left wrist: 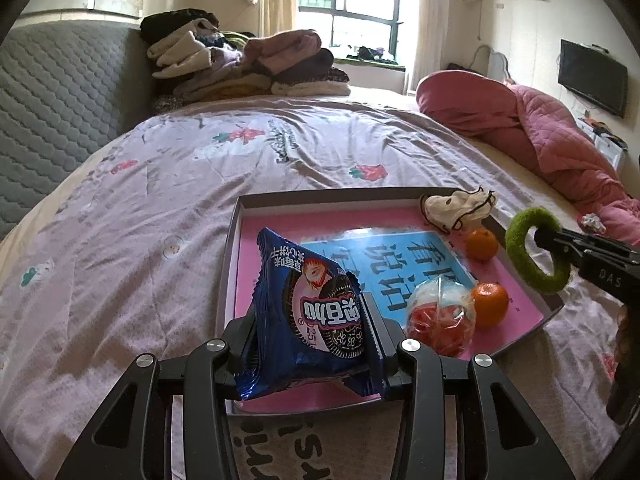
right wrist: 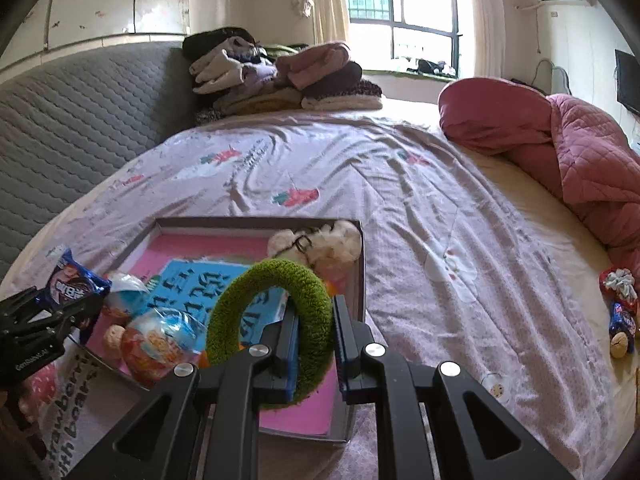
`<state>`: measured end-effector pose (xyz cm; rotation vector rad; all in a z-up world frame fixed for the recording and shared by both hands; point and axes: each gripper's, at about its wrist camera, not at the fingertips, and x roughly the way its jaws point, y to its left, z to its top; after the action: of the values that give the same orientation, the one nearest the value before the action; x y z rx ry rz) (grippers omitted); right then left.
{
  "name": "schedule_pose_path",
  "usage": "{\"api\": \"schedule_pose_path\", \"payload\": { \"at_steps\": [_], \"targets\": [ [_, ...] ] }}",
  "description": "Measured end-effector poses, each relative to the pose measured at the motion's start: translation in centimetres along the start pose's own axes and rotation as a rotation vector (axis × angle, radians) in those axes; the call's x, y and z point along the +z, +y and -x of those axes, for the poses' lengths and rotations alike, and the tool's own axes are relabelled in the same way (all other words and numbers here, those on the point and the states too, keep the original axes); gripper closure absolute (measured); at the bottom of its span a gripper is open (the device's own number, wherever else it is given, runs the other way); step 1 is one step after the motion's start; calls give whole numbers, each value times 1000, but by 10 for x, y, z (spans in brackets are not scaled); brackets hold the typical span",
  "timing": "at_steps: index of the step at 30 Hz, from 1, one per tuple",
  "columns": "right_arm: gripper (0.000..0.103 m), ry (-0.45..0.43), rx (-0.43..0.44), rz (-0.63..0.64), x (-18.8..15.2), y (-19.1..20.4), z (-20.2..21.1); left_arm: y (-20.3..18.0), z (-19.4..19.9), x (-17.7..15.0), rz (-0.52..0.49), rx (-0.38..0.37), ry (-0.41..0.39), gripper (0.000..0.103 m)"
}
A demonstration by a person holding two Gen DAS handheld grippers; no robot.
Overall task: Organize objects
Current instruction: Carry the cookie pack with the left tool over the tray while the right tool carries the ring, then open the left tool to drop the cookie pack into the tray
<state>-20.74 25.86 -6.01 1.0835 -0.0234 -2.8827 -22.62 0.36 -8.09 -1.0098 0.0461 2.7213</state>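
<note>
Blue cookie packet (left wrist: 308,312): clamped between the pads of the left gripper (left wrist: 310,344), held upright above the near edge of the shallow box tray (left wrist: 234,240). Green fuzzy ring (right wrist: 276,320): pinched through its band by the right gripper (right wrist: 316,340), jaws nearly together, hanging over the tray's right half.

Tray contents noted: blue-covered book (left wrist: 400,268) lying flat, two mandarins (left wrist: 482,244), a clear bag of sweets (left wrist: 440,316) and a cream drawstring pouch (left wrist: 456,204) on the far right corner.

Assessment: both items appear ready for placement. Recommend lowering the packet onto the bare pink floor at the left, clear of the book's edge, and releasing only when it rests flat. The ring is best set down between the mandarins and the pouch; it is soft and may snag on a pad when released. Keep the two grippers apart during descent.

Bedspread (left wrist: 200,184): several loose snacks (right wrist: 622,320) remain at its right edge.
</note>
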Motion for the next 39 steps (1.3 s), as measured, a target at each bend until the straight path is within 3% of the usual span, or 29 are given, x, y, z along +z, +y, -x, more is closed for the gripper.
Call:
{"api": "schedule_pose_path", "payload": {
  "at_steps": [18, 39],
  "targets": [
    [87, 51, -168, 195, -18, 20, -20, 6, -9, -11, 16, 16, 15, 58],
    [87, 103, -161, 201, -25, 20, -28, 11, -23, -19, 36, 20, 64, 56]
  ]
}}
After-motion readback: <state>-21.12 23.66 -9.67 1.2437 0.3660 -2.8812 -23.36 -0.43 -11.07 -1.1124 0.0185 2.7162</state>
